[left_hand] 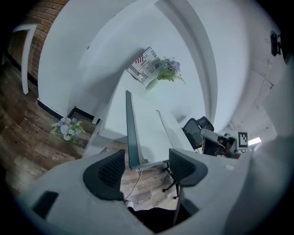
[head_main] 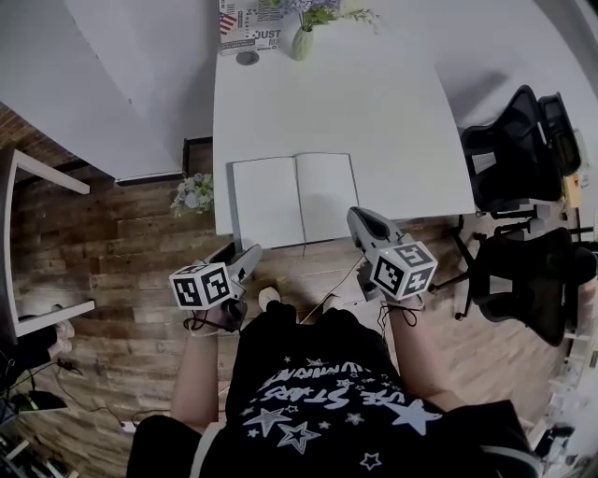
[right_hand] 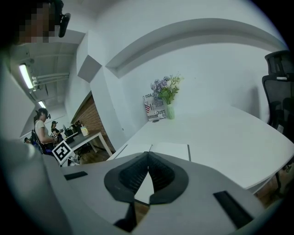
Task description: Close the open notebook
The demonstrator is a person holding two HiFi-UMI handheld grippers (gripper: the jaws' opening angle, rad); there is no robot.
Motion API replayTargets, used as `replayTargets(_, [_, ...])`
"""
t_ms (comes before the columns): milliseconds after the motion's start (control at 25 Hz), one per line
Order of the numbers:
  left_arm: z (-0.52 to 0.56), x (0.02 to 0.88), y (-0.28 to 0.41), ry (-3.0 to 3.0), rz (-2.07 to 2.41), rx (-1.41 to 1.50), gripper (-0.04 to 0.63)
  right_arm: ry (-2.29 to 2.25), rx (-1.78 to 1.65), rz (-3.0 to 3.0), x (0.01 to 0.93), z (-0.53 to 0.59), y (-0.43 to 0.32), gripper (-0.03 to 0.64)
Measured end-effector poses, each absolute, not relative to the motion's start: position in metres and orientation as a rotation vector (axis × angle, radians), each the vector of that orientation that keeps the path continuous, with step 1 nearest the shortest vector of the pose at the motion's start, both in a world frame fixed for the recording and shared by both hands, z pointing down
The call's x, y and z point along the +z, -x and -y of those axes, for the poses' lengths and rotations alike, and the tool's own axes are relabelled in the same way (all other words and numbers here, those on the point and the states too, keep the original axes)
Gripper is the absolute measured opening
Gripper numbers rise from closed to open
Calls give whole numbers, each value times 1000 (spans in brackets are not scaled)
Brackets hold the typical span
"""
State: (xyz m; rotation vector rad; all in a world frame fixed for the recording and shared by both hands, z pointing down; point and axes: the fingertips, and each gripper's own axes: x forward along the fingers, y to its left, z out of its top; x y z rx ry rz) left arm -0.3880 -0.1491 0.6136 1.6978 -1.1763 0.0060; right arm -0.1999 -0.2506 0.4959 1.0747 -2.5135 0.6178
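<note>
The open notebook lies flat with blank white pages at the near edge of the white table. In the right gripper view the notebook sits just beyond the jaws. My left gripper hangs below the table's near left corner, off the notebook, with its jaws apart and nothing between them. My right gripper is at the notebook's near right corner, slightly over the table edge. Its jaws meet at the tips and hold nothing.
A vase of flowers and a printed card stand at the table's far edge. Black office chairs crowd the right side. A bouquet sits on the wooden floor at the left, near another white table.
</note>
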Motion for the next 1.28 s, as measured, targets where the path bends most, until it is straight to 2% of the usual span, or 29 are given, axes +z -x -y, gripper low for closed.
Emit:
replayTargets(80, [149, 617, 388, -1697, 1170, 19, 294, -1076, 619, 2511, 497, 251, 202, 2])
replayTargets(200, [151, 620, 394, -1675, 1197, 29, 164, -1081, 625, 2510, 496, 251, 204, 2])
replayTargets(400, [152, 615, 399, -1686, 1192, 41, 89, -1099, 641, 2510, 499, 251, 201, 2])
replayTargets(680, [150, 587, 397, -1711, 1211, 0, 57, -1126, 653, 2535, 494, 248, 193, 2])
replayTargets(1280, [165, 507, 351, -1903, 1371, 79, 48, -1096, 646, 2636, 470, 258, 145, 2])
